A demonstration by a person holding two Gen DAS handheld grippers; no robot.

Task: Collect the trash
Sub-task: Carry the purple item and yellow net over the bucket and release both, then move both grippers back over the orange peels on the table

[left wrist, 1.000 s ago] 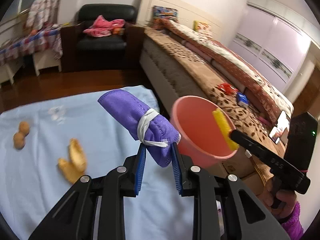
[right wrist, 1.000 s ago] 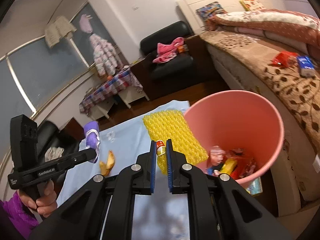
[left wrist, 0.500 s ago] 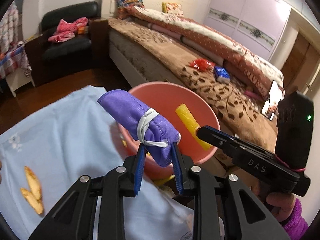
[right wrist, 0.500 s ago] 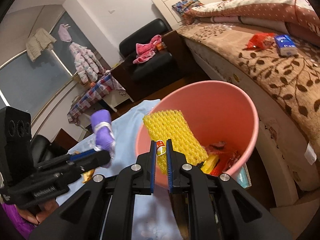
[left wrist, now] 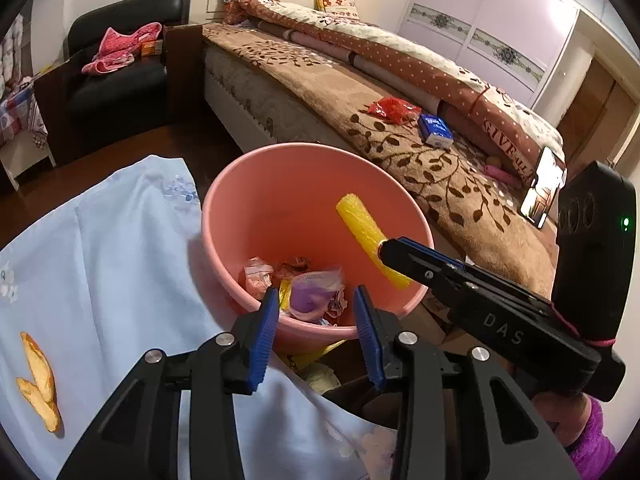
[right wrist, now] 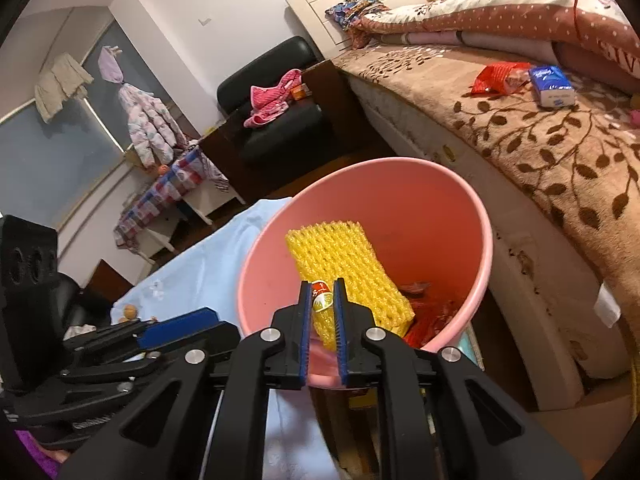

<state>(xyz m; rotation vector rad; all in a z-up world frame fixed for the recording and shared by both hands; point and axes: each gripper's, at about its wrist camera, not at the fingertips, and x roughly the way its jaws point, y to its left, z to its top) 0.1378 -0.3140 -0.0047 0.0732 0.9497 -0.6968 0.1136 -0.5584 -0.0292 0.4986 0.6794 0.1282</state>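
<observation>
A pink bin point(left wrist: 240, 200) stands beside the table with the light blue cloth point(left wrist: 120, 260); it also shows in the right wrist view point(right wrist: 460, 216). My left gripper point(left wrist: 316, 312) is open and empty just over the bin's near rim. The purple mask point(left wrist: 308, 298) lies inside the bin among wrappers. My right gripper point(right wrist: 323, 312) is shut on a yellow foam net point(right wrist: 344, 264) and holds it over the bin's mouth. The net also shows in the left wrist view point(left wrist: 366, 236).
Orange peel pieces point(left wrist: 38, 380) lie on the cloth at the left. Small nuts point(right wrist: 130, 313) sit further along the cloth. A bed point(left wrist: 400, 120) with a red wrapper point(left wrist: 394, 109) and a blue packet point(left wrist: 436, 130) runs along the right. A black armchair point(left wrist: 120, 80) stands behind.
My left gripper moved over the bin, opened and let go of the purple mask, which now lies in the bin. My right gripper brought the yellow net over the bin.
</observation>
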